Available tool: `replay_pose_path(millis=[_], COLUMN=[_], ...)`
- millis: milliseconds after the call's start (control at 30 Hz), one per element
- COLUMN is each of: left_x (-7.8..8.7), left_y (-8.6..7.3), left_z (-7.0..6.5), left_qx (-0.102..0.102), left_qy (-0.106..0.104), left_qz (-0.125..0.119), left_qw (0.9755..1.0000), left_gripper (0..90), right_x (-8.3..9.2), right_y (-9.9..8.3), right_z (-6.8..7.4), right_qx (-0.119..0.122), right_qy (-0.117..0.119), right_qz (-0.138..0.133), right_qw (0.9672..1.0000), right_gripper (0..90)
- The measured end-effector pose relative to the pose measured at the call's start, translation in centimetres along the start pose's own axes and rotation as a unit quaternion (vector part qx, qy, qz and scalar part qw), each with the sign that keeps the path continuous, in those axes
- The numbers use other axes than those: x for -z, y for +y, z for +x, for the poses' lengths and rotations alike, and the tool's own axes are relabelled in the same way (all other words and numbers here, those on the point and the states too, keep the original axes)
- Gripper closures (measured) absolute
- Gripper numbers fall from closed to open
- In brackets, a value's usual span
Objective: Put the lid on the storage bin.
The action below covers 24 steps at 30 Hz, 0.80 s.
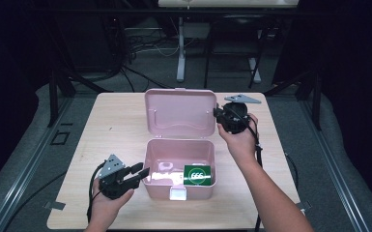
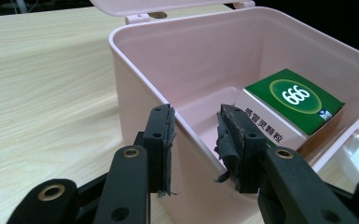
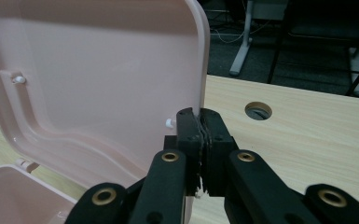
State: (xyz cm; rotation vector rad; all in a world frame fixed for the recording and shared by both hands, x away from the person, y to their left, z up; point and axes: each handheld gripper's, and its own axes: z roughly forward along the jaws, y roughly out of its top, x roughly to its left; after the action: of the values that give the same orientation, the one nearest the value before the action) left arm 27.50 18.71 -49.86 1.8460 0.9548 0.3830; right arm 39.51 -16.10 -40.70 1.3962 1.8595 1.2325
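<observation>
Light wooden table (image 1: 116,130), open pink box (image 1: 179,186) on it

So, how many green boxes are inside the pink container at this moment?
1. The green box lies at the right front of the pink container, its label up. The front wall may hide part of the floor in the high view, so a small item there cannot be excluded.

upright lid (image 1: 179,112) blocks the back; box (image 1: 179,189) open from above.
</observation>
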Motion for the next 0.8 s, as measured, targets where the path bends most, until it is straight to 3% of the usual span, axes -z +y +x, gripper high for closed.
replay_pose_path(millis=[167,333,567,800], left_x=[0.0,0.0,0.0,0.0], left_y=[0.0,0.0,0.0,0.1], left_z=[0.0,0.0,0.0,0.3], left_qx=[0.000,0.000,0.000,0.012], left_qy=[0.000,0.001,0.001,-0.009], left_qz=[0.000,0.000,0.000,-0.001], left_qw=[1.0000,1.0000,1.0000,0.9999], left_gripper=[65.1,65.1,65.1,65.3], right_x=[0.5,1.1,1.8,2.6], right_y=[-0.3,-0.5,-1.0,-1.7], right_z=[0.1,0.6,0.5,0.9], right_qx=[0.003,0.021,0.020,0.035], right_qy=[0.002,-0.003,0.006,0.005], right_qz=[-0.007,-0.014,-0.023,-0.040], right_qw=[1.0000,0.9997,0.9995,0.9986], right_gripper=[87.9,87.9,87.9,87.8])
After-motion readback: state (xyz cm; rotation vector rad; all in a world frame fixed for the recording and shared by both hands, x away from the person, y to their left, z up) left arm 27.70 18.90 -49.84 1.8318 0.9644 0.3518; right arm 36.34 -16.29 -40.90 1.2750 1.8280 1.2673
